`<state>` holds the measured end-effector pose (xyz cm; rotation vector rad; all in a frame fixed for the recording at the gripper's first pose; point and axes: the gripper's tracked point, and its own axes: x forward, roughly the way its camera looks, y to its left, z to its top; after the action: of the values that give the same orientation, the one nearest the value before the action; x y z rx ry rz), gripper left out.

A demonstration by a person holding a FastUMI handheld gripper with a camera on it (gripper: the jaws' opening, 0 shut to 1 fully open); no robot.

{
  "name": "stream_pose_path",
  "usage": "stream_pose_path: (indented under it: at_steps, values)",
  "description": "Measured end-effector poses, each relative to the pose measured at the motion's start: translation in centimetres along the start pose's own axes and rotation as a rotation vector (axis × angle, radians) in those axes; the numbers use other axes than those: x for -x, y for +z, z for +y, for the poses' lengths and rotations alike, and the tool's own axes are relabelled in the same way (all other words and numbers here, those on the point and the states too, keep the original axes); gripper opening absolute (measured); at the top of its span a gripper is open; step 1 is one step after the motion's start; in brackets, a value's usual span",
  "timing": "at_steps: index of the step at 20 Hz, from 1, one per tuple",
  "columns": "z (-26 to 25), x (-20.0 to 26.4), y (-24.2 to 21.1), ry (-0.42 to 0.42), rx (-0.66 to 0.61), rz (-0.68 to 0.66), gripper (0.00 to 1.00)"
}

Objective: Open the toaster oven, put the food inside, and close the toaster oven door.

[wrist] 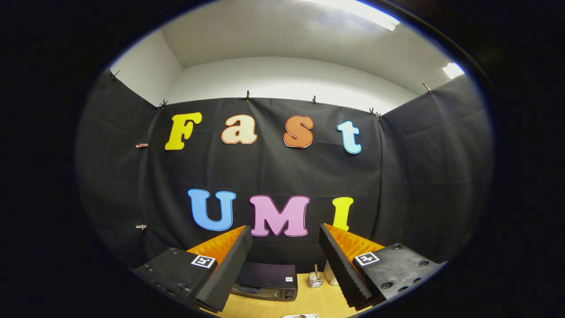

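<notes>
Dark-cased, the toaster oven (265,281) sat at the back edge of the pale wooden worktop (309,302), against the booth's black cloth wall, its door apparently closed, so I judged nothing of the task was done. Its front faced the camera, its long axis running along that edge. A small glass jar (315,279) stood beside it; the gripper (284,265) hung well short, jaws spread and empty.
</notes>
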<state>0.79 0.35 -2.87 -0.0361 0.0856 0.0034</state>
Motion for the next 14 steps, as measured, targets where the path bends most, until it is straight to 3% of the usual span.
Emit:
stream_pose_path:
  at_steps: [6,14]
  values:
    - [3.3,-2.8,-3.8,0.051,-0.044,0.040,0.98]
    - [9.6,-8.1,-13.7,0.151,-0.109,0.160,0.98]
